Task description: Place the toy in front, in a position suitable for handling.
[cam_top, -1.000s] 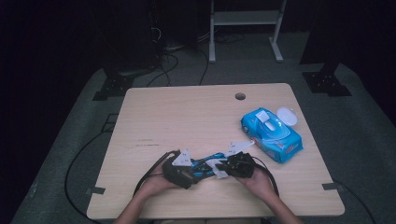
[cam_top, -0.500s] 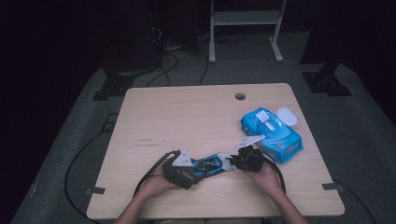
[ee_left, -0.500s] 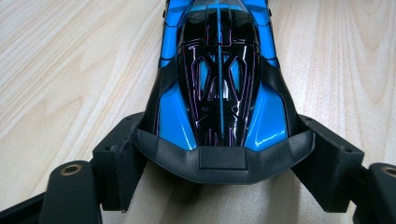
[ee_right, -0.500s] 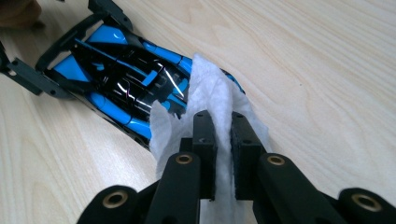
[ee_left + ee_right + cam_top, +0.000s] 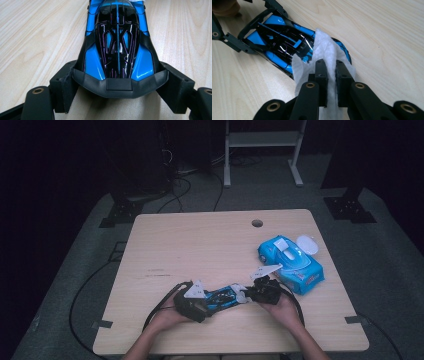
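My left claw is clamped across one end of the blue toy car, pinning it flat on the tabletop near the front edge. My right claw pinches a white wipe, draped over the car's other end for cleaning.

One toy car, one white wipe, one blue wipes pack, two grippers
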A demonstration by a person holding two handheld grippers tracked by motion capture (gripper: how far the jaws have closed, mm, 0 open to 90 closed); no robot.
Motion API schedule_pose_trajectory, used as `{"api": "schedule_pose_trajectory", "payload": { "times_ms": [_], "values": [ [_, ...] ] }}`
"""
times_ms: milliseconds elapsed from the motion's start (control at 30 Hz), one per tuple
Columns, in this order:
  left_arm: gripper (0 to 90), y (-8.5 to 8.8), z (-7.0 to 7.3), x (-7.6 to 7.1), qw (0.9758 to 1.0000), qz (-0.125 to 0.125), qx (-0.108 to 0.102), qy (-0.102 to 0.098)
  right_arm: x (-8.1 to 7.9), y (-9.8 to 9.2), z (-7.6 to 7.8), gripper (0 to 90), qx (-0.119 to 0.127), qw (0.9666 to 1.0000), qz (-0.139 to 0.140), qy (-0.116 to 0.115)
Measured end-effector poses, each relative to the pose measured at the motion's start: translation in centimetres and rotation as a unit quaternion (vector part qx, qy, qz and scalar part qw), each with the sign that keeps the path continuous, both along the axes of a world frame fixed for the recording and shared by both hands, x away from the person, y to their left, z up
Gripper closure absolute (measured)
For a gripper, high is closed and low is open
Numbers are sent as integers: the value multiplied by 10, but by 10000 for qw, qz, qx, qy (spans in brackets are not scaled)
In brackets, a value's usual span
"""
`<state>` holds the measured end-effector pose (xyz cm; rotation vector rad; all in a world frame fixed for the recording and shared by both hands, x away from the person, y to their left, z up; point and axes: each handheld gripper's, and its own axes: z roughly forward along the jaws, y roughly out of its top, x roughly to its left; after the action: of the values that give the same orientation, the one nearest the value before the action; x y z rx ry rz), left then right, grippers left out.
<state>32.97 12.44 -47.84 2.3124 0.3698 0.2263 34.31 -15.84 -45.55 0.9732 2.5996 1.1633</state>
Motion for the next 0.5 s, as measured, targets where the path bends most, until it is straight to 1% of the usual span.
{"api": "schedule_pose_trajectory", "payload": {
  "times_ms": [33,67,100,133,167,233,267,300,333,400,433,500],
  "values": [
    [240,0,0,0,10000,-2,-9,9,-1,0,0,822,12,10000,-15,21],
    [240,1,0,1,10000,-9,1,17,-2,2,1,822,24,10000,15,-5],
    [240,1,0,1,10000,-5,-9,38,-3,5,2,822,122,9999,86,21],
    [240,1,0,1,10000,-6,-6,41,-4,8,3,821,264,9994,215,73],
    [240,1,0,1,10000,-13,13,37,-7,12,4,821,284,9991,302,98],
    [240,1,0,1,10000,0,11,34,-11,19,3,820,129,9990,436,-39],
    [240,1,0,1,10000,13,-4,43,-10,19,3,821,121,9989,458,-50],
    [240,1,0,1,10000,5,12,40,-9,17,3,821,179,9989,428,61],
    [240,1,0,1,10000,4,13,39,-6,13,2,821,231,9989,408,82],
    [240,1,0,1,10000,-2,16,47,-3,6,1,821,247,9993,275,109],
    [240,1,0,1,10000,-2,1,57,-1,2,1,821,226,9995,186,119],
    [240,1,0,1,10000,7,-7,75,0,-3,0,822,107,9999,78,78]
  ]
}}
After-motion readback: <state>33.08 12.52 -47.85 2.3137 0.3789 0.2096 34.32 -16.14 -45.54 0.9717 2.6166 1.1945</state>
